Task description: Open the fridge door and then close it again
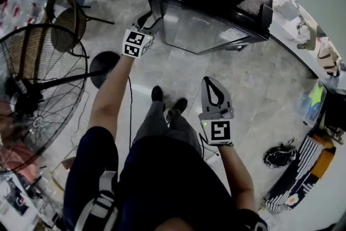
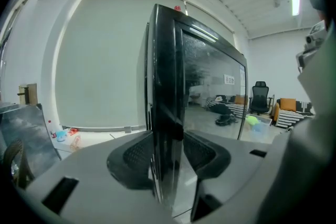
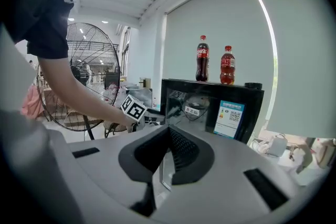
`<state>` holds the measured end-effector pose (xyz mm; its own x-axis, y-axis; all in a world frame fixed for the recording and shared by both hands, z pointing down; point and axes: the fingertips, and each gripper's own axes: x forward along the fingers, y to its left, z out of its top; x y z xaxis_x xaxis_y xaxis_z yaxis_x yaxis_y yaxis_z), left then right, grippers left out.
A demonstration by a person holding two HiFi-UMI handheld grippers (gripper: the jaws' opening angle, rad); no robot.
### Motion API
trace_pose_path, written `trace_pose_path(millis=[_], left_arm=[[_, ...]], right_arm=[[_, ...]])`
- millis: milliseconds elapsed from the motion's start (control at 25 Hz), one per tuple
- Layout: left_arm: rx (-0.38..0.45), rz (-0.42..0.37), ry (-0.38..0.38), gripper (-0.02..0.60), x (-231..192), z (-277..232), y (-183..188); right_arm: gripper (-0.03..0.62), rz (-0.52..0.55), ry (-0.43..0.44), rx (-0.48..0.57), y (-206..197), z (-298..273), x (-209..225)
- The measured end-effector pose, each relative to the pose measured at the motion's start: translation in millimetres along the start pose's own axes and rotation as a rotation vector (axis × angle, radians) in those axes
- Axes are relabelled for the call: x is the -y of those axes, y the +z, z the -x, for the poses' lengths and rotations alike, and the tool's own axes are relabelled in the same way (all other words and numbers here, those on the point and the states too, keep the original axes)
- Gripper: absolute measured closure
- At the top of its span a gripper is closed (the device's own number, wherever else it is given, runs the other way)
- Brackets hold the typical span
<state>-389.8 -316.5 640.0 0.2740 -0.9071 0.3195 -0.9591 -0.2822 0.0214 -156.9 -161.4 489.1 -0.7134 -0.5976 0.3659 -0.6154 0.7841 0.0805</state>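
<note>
1. While the left gripper point(image 2: 168, 157) clamps the edge of the fridge door point(image 2: 167, 86), just ahead at floor level, swing it out smoothly.
2. Keep the right gripper point(image 3: 167, 152), closed and empty, clear.

Fridge point(image 1: 208, 13): on floor point(image 1: 254, 84), ahead of person point(image 1: 162, 170)
Bottles point(image 3: 202, 58): on fridge top
Fan point(image 1: 38, 89): left of person
Fridge door point(image 2: 168, 86): edge between left gripper point(image 2: 168, 150) jaws
Right gripper point(image 1: 212, 81): before fridge, apart

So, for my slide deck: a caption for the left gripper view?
Left tongs clamp the edge of the black fridge door, glass reflecting the room.
</note>
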Motion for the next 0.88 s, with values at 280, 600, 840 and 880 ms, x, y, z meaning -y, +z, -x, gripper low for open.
trace_pose_path(millis=[280,600,840,880], left_arm=[[-0.012,0.006,0.029,0.393,0.5,2.3,-1.0],[-0.023,-0.004,0.04,0.397,0.3,2.6,-1.6],[-0.04,-0.02,0.017,0.407,1.0,4.7,-1.5],[-0.037,-0.022,0.012,0.409,2.0,7.8,-2.2]], right_arm=[[0.576,-0.014,0.0,-0.006,-4.7,4.8,-5.6],[0.576,-0.014,-0.008,-0.019,-10.7,6.6,-5.0],[0.576,-0.028,-0.013,-0.036,-18.4,6.1,-5.9],[0.576,-0.032,-0.011,-0.035,-19.2,5.5,-6.9]])
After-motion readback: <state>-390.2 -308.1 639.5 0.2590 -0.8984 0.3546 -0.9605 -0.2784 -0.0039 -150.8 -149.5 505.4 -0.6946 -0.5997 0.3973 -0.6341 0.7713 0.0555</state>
